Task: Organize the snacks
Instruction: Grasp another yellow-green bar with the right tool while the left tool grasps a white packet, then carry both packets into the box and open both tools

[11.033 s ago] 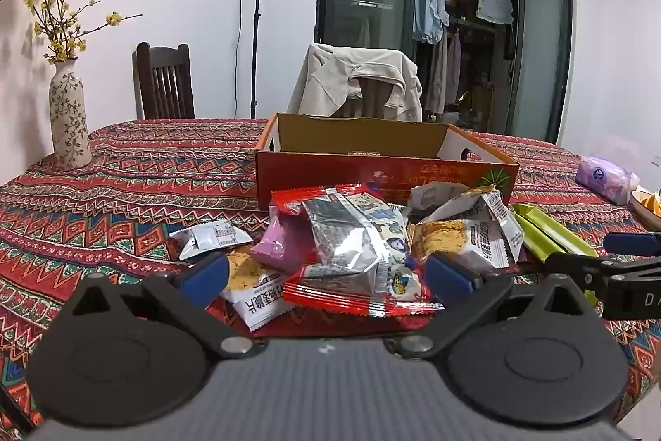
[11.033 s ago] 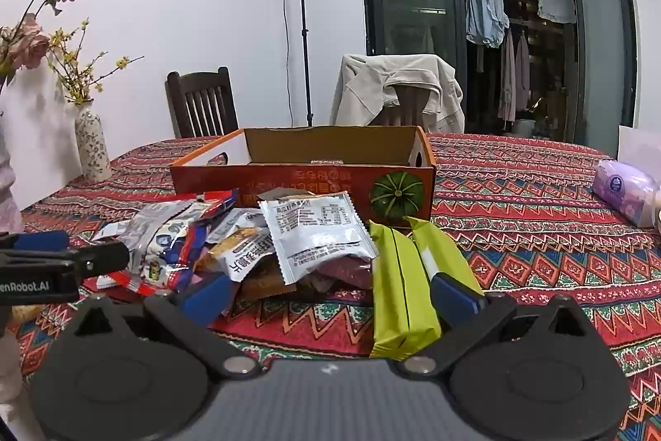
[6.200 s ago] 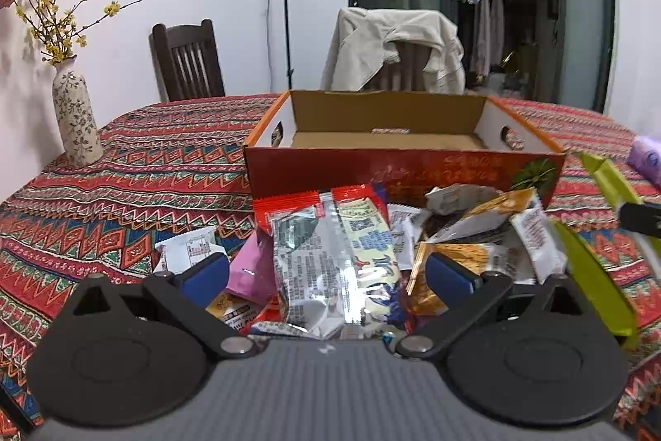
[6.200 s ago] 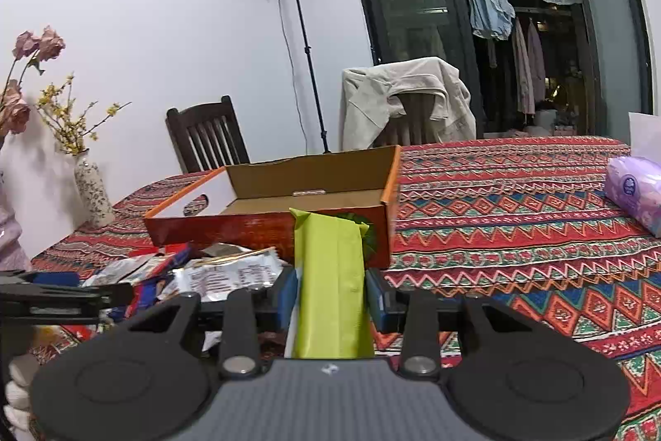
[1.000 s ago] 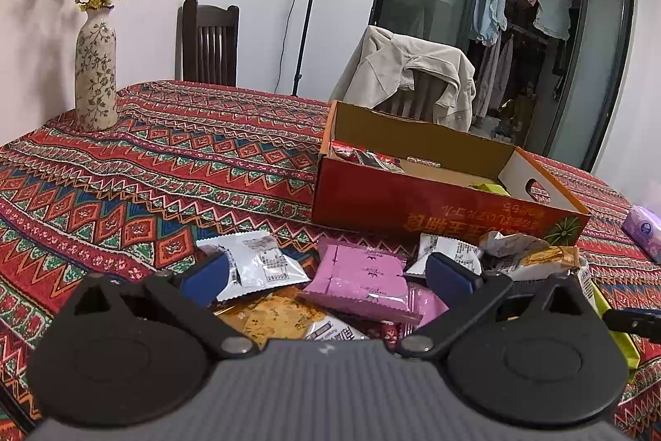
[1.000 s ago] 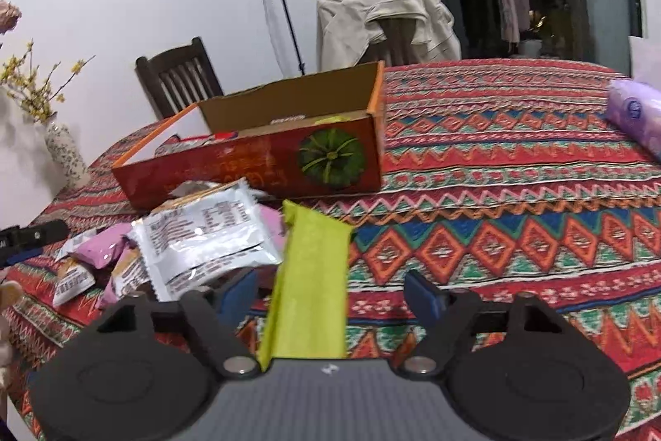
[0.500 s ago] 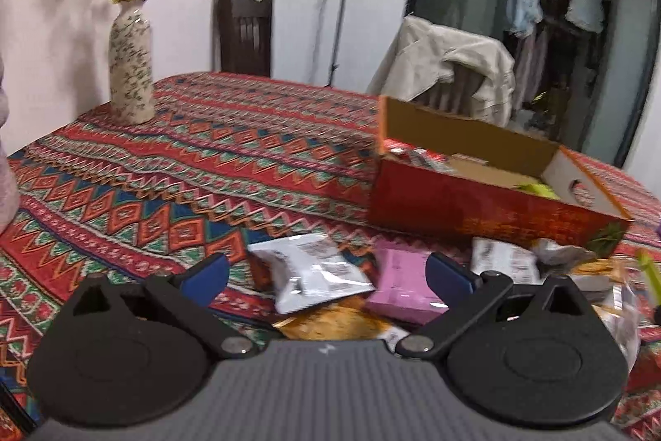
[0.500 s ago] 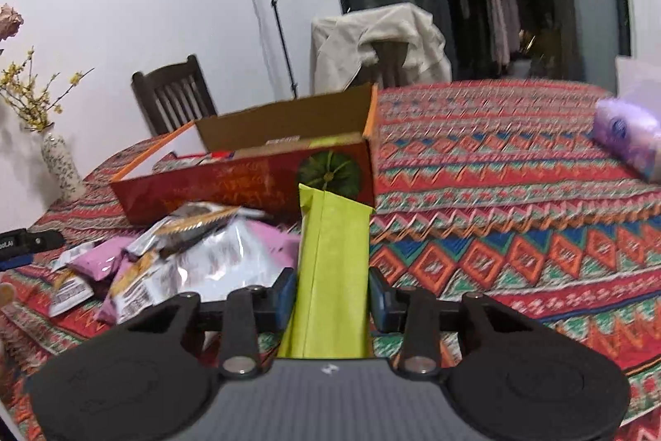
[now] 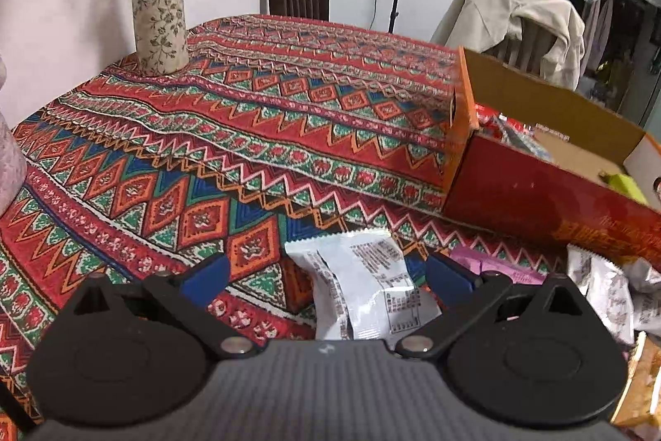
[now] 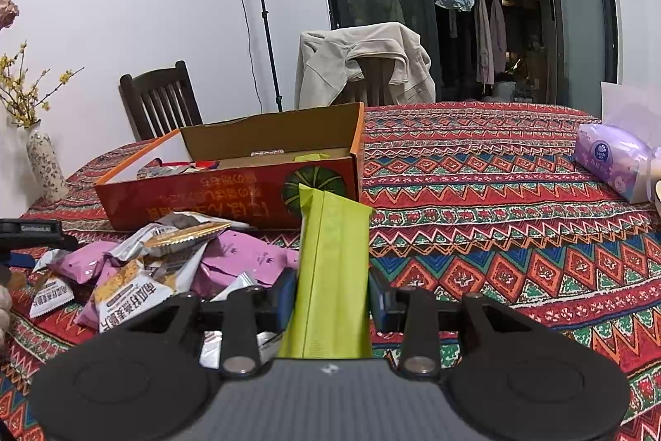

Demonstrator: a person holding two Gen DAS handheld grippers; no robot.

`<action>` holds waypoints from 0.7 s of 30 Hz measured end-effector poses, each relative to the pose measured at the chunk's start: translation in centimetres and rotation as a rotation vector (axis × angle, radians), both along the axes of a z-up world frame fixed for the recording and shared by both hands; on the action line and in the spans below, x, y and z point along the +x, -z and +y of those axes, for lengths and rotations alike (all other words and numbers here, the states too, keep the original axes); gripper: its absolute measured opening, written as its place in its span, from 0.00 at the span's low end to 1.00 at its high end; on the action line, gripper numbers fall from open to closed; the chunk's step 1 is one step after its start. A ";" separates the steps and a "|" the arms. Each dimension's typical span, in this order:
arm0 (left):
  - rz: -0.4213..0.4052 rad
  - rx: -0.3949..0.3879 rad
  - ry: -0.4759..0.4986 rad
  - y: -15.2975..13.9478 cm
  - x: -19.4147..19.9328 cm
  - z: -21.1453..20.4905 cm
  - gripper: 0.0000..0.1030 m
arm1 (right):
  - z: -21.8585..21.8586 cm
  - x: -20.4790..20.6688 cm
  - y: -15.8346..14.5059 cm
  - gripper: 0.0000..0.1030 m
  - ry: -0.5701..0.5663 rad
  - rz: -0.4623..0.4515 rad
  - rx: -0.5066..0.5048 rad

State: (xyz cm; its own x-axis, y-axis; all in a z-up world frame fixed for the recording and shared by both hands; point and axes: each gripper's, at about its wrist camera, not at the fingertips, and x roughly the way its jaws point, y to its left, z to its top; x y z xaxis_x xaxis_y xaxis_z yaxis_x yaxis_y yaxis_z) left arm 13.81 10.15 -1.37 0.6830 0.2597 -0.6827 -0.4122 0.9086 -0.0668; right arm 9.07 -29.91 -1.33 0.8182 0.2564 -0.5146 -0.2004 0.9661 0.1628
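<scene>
The right gripper is clamping the green bar packet at the frame's lower centre, holding it lengthwise and pointing toward the cardboard box above, probably for dropping it inside. The left gripper, whose jaws have just been closing slightly, is straddling the white snack packet at lower centre, without pressing it.

Lime-green packet, red-orange box, zigzag-patterned red tablecloth
</scene>
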 end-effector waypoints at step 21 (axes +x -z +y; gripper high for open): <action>-0.126 0.015 0.074 -1.7 -1.9 -1.0 0.50 | 0.1 0.1 0.4 0.35 -0.004 -0.017 0.004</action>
